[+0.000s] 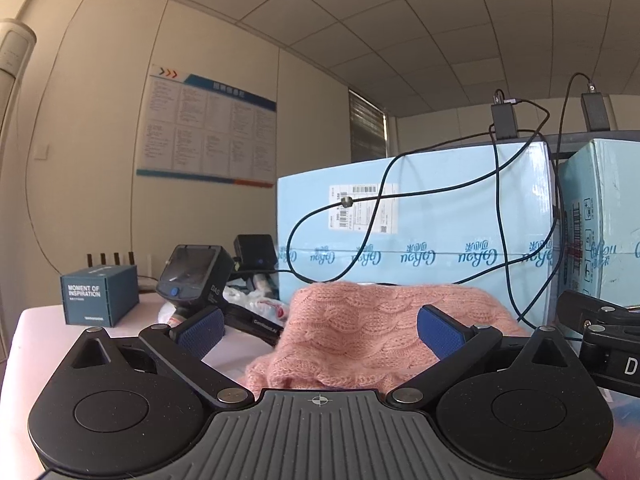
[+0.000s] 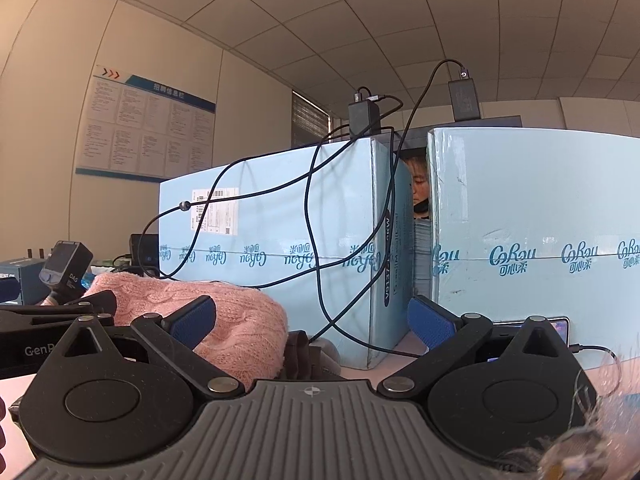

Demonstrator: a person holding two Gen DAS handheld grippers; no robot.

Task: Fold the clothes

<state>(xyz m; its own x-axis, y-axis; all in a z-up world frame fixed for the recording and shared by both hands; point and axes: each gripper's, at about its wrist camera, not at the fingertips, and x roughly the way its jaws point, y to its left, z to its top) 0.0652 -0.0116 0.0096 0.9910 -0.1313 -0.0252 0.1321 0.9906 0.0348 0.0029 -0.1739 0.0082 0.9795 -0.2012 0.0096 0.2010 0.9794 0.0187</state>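
A pink cable-knit sweater point(image 1: 360, 332) lies bunched in a low heap on the pale pink table point(image 1: 44, 320), right in front of the blue cartons. My left gripper point(image 1: 320, 332) is level and open, its blue pads point(image 1: 200, 330) wide apart on either side of the heap's near edge without pressing it. In the right wrist view the sweater point(image 2: 244, 328) lies to the left. My right gripper point(image 2: 314, 320) is open too, its left pad point(image 2: 196, 320) in front of the knit and its right pad in front of a carton. Each gripper shows at the edge of the other's view.
Two big light blue cartons point(image 1: 420, 232) point(image 2: 540, 240) wall off the back, with black cables point(image 2: 316, 240) and chargers point(image 2: 364, 114) draped over them. A dark blue box point(image 1: 98, 298), a spare black device point(image 1: 194, 272) and a phone point(image 2: 560, 326) stand nearby. A person shows through the gap between the cartons.
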